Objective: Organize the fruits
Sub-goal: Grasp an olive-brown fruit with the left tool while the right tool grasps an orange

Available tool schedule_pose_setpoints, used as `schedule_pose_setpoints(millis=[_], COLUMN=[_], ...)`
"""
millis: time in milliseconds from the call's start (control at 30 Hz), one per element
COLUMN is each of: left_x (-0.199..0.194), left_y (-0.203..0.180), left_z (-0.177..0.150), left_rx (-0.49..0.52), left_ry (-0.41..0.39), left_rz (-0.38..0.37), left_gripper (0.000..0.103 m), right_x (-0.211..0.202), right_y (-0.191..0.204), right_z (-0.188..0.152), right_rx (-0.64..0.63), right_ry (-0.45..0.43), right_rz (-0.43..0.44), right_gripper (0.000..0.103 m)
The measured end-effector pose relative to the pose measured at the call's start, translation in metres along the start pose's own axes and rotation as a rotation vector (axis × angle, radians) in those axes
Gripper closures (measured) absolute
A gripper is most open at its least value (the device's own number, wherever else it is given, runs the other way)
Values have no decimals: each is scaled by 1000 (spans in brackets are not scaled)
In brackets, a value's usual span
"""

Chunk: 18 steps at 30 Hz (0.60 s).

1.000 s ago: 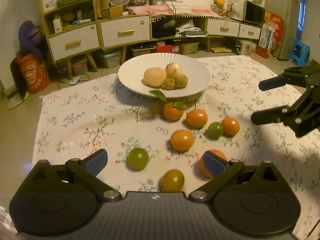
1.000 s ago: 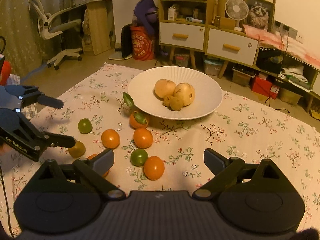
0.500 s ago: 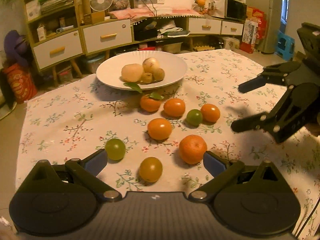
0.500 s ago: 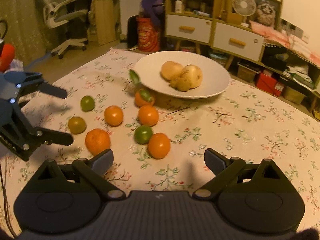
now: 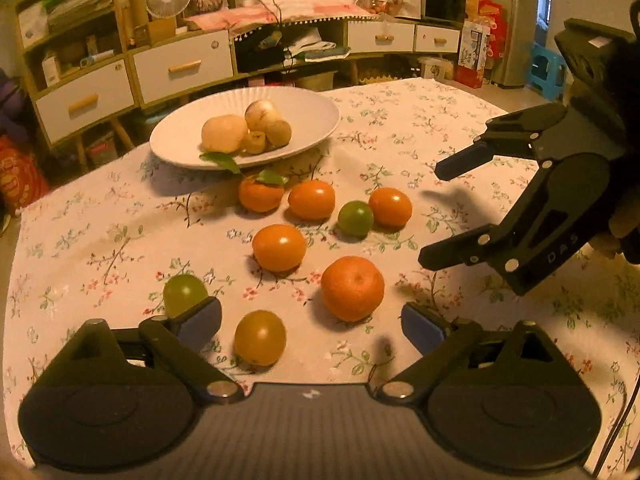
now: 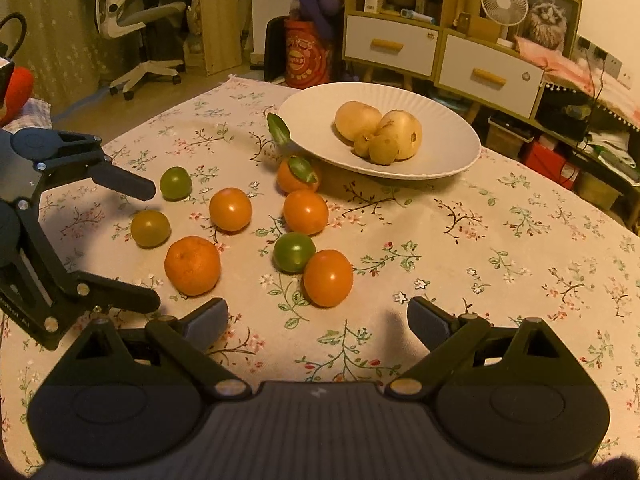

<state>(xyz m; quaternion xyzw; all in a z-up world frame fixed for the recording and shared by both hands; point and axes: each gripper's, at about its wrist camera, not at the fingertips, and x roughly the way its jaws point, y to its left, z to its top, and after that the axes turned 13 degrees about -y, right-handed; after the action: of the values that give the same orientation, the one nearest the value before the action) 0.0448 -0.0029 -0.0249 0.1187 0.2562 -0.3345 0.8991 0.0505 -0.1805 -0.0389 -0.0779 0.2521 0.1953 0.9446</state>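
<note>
Lower frame, the left gripper (image 5: 311, 322) is closing around nothing above the yellow-green round tomato (image 5: 260, 337), while the right gripper (image 6: 317, 316) gapes empty.

Right gripper (image 6: 316, 322) jaws wide apart, nothing between them. Orange tomato (image 6: 328, 278) just ahead of the gap, green tomato (image 6: 294, 252) touching it behind. White plate (image 6: 460, 140) far ahead. Left gripper (image 6: 154, 246) left of jaws, closing, empty.

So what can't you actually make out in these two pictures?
- Light green fruit, left wrist view: lower part hidden behind the left gripper finger.
- Small fruits on the white plate, both views: kind not discernible.
- Person, left wrist view: only a dark sleeve at the right edge.
</note>
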Motion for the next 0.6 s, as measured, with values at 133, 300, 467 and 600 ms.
schedule_pose_setpoints(millis=[133, 300, 467, 600], left_x=[0, 2, 1, 1], left_y=[7, 10, 12, 13], left_z=[-4, -11, -11, -10], left_rx=[-16, -16, -26, -37], left_ry=[22, 58, 54, 57], left_rz=[6, 6, 4, 13], left_gripper=[25, 34, 42, 49], right_x=[5, 13, 16, 18], right_y=[-3, -5, -3, -3], right_z=[-1, -3, -2, 0], right_rx=[24, 19, 1, -2], right_ry=[8, 26, 20, 15], right_rz=[10, 9, 9, 5], right_gripper=[13, 22, 29, 35])
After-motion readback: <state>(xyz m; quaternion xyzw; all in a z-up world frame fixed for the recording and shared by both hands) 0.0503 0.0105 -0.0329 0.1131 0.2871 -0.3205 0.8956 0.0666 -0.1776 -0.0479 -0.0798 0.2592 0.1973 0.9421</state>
